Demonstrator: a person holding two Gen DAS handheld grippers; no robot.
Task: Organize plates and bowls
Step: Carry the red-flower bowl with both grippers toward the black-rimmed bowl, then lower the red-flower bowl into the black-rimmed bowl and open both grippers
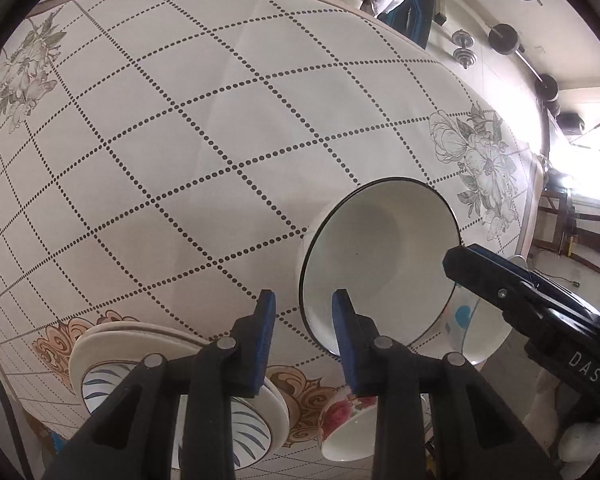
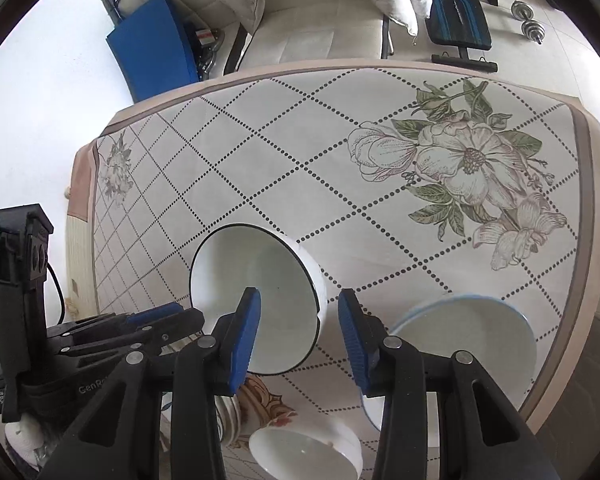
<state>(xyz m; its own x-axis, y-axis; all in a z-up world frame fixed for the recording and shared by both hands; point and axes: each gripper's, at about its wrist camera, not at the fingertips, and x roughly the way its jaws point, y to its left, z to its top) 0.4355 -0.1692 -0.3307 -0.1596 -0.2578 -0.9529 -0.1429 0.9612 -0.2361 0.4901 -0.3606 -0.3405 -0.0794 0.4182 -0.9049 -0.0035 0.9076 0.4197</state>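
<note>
Standing on the patterned table (image 2: 260, 168): one black-rimmed white bowl (image 2: 256, 300) mid-table; one rose-painted bowl (image 1: 348, 428) and one stack of blue-striped plates (image 1: 180, 392) at the near edge. Left gripper (image 1: 304, 304) and right gripper (image 2: 300, 304) both gape, gripping nothing.

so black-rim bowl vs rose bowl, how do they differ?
Rim: the black-rim bowl has a thin dark line round its lip; the rose bowl has none visible.
Outside: the black-rim bowl is plain white, the rose bowl carries red and pink flowers.
Place: the black-rim bowl sits further onto the table, the rose bowl near the front edge, partly behind the gripper arms.
Shared: both are white inside and look empty.
</note>
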